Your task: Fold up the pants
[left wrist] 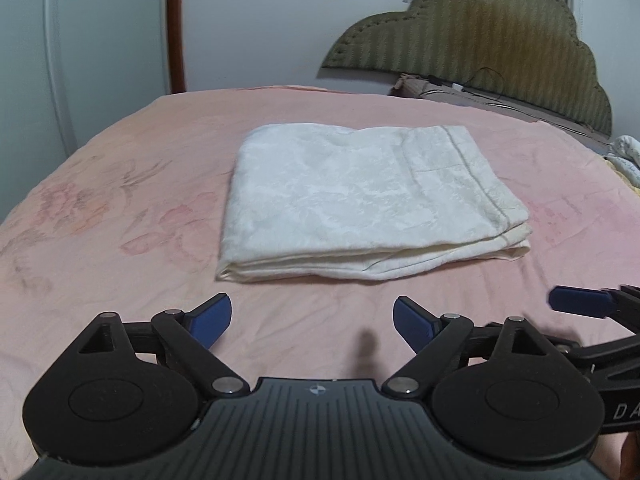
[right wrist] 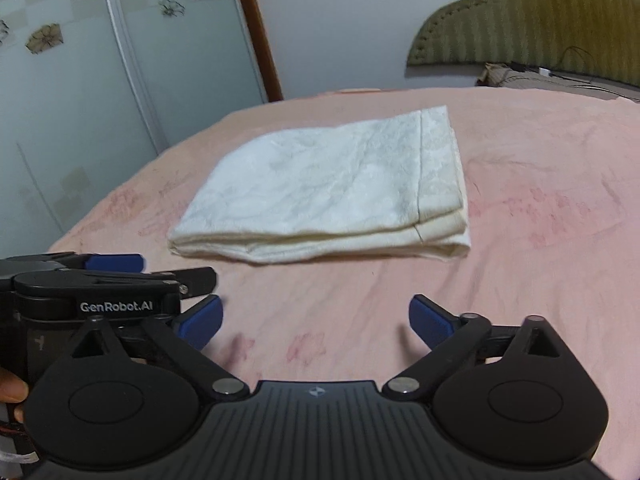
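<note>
I judge the folding done: the white pants lie folded on the pink bed, just ahead of both tongs. Left tongs and right tongs spread, empty. Next: withdraw cleanly.

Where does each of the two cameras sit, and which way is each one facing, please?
Left wrist view: sits on the left tongs, looking forward and down over the pink bed at the folded white pants; its open tongs show, with the right tongs at the right edge.
Right wrist view: sits on the right tongs, facing the same pants from further right; its open tongs, the left tongs and a fingertip show.
Shared: the pants, the bed, the green headboard.
</note>
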`<state>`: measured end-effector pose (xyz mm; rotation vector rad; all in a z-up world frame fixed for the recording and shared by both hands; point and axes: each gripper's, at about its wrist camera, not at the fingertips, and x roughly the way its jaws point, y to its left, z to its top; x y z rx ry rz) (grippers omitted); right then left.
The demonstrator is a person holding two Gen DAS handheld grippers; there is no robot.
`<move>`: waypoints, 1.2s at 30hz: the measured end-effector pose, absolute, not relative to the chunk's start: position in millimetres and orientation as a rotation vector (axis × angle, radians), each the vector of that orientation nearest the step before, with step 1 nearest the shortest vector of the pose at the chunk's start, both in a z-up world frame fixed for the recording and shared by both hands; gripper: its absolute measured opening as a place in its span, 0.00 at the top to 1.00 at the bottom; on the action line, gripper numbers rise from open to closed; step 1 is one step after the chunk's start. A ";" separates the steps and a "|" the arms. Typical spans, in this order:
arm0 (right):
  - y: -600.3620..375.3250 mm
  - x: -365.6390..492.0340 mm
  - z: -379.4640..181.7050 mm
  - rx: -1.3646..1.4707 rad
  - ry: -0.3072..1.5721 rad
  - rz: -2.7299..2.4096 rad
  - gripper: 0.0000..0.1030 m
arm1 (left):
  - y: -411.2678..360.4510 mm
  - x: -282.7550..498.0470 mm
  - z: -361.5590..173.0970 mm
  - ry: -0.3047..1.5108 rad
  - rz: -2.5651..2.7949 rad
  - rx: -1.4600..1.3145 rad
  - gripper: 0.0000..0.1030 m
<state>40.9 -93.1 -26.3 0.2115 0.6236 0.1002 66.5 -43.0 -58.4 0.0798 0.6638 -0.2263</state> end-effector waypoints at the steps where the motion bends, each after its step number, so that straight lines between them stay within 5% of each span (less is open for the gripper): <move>1: -91.4 40.3 -27.5 0.207 0.626 0.097 0.02 | -42.0 65.0 -59.3 0.661 -0.213 0.082 0.11; 36: -76.5 33.8 -54.7 0.118 0.675 -0.076 0.00 | -23.7 53.5 -92.1 0.663 -0.107 0.101 0.00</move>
